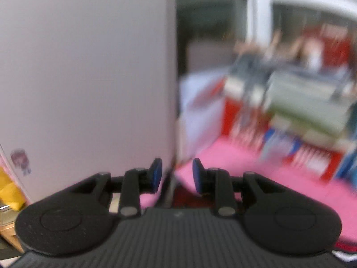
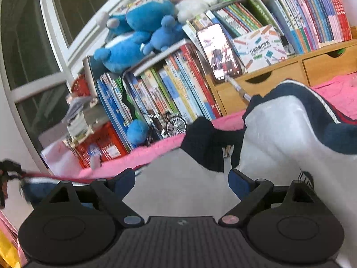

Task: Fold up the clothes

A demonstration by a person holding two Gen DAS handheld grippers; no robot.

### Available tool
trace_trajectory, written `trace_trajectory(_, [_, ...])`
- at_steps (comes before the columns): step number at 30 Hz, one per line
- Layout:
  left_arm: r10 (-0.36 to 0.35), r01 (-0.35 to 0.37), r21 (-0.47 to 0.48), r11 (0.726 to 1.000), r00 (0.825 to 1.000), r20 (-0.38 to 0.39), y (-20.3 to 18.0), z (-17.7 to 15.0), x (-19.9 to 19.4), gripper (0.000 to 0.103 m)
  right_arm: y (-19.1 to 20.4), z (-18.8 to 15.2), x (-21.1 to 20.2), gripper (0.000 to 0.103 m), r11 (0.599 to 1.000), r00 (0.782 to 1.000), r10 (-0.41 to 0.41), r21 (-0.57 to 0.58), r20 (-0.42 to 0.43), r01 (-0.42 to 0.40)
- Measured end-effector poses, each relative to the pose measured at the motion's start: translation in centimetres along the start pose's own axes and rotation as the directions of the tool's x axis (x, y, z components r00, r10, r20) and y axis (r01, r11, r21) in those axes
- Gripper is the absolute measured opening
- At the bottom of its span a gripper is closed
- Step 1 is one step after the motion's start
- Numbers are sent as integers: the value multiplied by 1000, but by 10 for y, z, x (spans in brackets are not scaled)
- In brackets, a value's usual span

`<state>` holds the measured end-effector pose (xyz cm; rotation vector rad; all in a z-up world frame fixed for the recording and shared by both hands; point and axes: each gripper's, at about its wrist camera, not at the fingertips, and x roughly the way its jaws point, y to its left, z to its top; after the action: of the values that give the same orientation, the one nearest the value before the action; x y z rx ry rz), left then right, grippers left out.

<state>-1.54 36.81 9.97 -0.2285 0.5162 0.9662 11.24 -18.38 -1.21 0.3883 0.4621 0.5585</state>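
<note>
**White-and-navy garment heaped on the pink bench, right claw wide open over it**

The garment, white with navy panels and a thin red-and-white stripe, lies bunched on the pink-covered bench. One hump of it rises to the right of the right claw, and a dark navy fold sticks up just beyond the claw's tips. White cloth spreads flat under the claw and between its blue pads, which stand far apart and press on nothing; the right-hand pad sits against the edge of the hump.

From the garment, a stretched edge with red trim runs away to the left, to the picture's border, where a small dark shape meets it; what that shape is cannot be told.

Behind the garment, a wooden drawer unit carries rows of books, and a phone leans against it. Further left of the garment stand more books, a toy bicycle and a red crate, with blue plush toys on top.

The left wrist view is heavily blurred. The left claw has its blue pads close together with a narrow gap; a thin dark edge seems to run between them, but whether they grip it cannot be told. A pale grey panel fills the picture's left half.
</note>
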Motion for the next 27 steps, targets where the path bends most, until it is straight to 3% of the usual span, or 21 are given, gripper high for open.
trace_trajectory(4, [-34,30,-30,999,991,-128,10,-27,40,34,-4,-1,3,91,1000,1000,-9,20,-22,9])
trace_trajectory(6, [-67,61,-47,997,989,-135,12,-35,40,36,-6,-1,4,91,999,999,-15,28,-31,16])
trace_trajectory(9, [-139,133,-53,990,984,-113,15,-45,26,70,-7,-2,5,92,999,999,-20,31,-39,22])
trace_trajectory(10, [-160,156,-53,986,982,-104,16,-49,21,87,-7,-2,6,92,999,999,-21,31,-41,22])
trace_trajectory(11, [-170,166,-51,985,981,-98,17,-54,16,96,-7,-1,6,92,999,999,-21,30,-42,23])
trace_trajectory(16, [-248,236,-86,968,953,-177,20,-75,18,100,-7,-1,6,92,999,999,-23,31,-45,25])
trace_trajectory(18, [-254,239,-99,966,950,-184,16,-81,23,100,-7,-1,7,92,999,999,-25,31,-46,26])
trace_trajectory(27, [-167,147,-134,980,974,-152,-15,-101,50,100,-6,1,7,92,999,998,-18,33,-57,20])
